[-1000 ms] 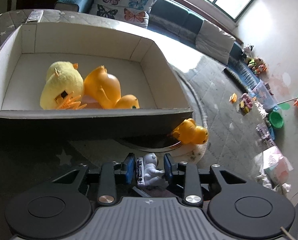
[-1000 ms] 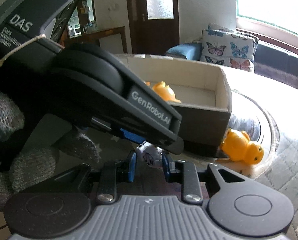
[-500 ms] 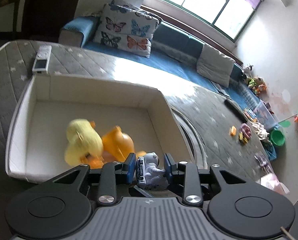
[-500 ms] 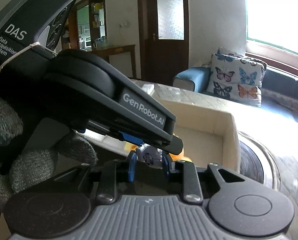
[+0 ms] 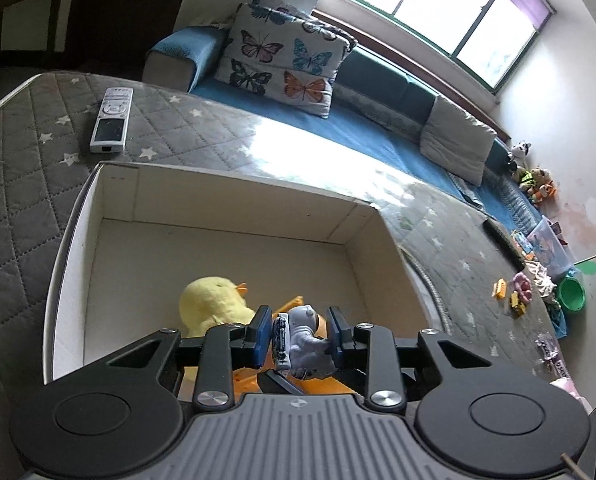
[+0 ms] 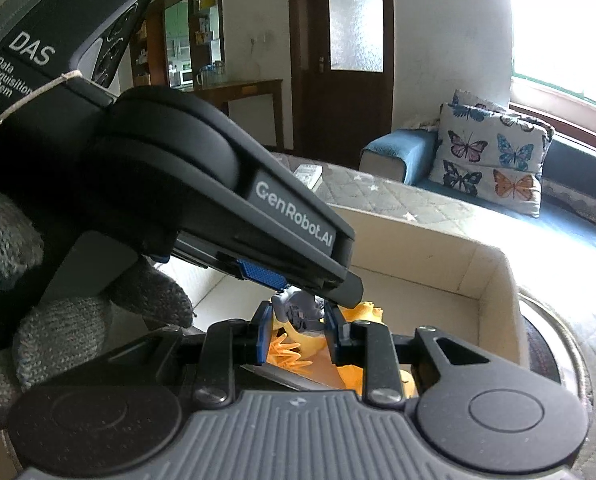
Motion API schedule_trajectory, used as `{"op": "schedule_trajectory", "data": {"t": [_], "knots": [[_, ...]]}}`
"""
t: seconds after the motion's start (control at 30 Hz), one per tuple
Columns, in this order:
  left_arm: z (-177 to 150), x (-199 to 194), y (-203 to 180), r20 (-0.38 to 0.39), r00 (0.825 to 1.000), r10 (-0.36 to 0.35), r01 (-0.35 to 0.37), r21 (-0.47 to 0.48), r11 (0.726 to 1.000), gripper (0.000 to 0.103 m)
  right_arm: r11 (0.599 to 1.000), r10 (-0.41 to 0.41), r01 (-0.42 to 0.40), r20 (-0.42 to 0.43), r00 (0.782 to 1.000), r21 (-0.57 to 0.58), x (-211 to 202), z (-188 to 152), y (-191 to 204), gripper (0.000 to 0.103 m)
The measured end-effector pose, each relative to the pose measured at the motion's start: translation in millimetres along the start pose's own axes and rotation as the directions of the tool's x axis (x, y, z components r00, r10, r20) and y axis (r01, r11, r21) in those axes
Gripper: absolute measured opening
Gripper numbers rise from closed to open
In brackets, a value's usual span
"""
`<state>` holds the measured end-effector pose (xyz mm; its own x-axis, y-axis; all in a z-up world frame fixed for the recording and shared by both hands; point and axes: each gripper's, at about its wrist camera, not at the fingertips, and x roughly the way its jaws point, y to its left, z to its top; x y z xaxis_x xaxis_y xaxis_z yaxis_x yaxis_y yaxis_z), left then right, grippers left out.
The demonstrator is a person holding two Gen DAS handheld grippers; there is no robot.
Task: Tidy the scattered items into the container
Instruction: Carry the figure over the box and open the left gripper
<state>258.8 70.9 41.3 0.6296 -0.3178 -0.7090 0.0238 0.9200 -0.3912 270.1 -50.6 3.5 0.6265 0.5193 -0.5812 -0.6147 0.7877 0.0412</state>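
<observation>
My left gripper [image 5: 298, 336] is shut on a small white astronaut figure [image 5: 304, 338] and holds it above the open white box [image 5: 233, 208]. A yellow plush chick [image 5: 211, 302] and an orange rubber duck [image 5: 293, 304] lie in the box under the gripper. In the right wrist view my right gripper [image 6: 298, 334] stands open and empty just behind the left gripper [image 6: 293, 296]; the astronaut [image 6: 298, 310] hangs between and beyond its fingers. The box wall [image 6: 494, 292] and orange toys [image 6: 362, 312] show below.
A white remote [image 5: 111, 120] lies on the grey quilted mat [image 5: 21, 184] beyond the box. A blue sofa with butterfly cushions [image 5: 285, 64] is behind. Small toys [image 5: 516, 292] and a green bowl [image 5: 571, 294] lie scattered at the far right.
My left gripper rose with the astronaut and moved forward over the box. The right gripper followed upward. The orange duck outside the box has left both views.
</observation>
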Motion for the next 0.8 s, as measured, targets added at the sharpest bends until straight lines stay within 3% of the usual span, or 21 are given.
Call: {"op": "schedule_trajectory", "data": {"t": [0.57,0.8], "knots": [[-5.9,3.4,8.7,-0.001,1.000,0.013,-0.013,-0.019,1.000,0.033,1.000,-0.006,0.007,-0.042,0.999,0.011,8.6,-12.8,-2.4,0.029],[-9.3,-6.5,-0.1,0.014,1.000,0.004,-0.004,-0.012,1.000,0.033,1.000,-0.024,0.024,-0.022,0.999,0.009,-8.7,-15.5,-6.1,0.045]]}}
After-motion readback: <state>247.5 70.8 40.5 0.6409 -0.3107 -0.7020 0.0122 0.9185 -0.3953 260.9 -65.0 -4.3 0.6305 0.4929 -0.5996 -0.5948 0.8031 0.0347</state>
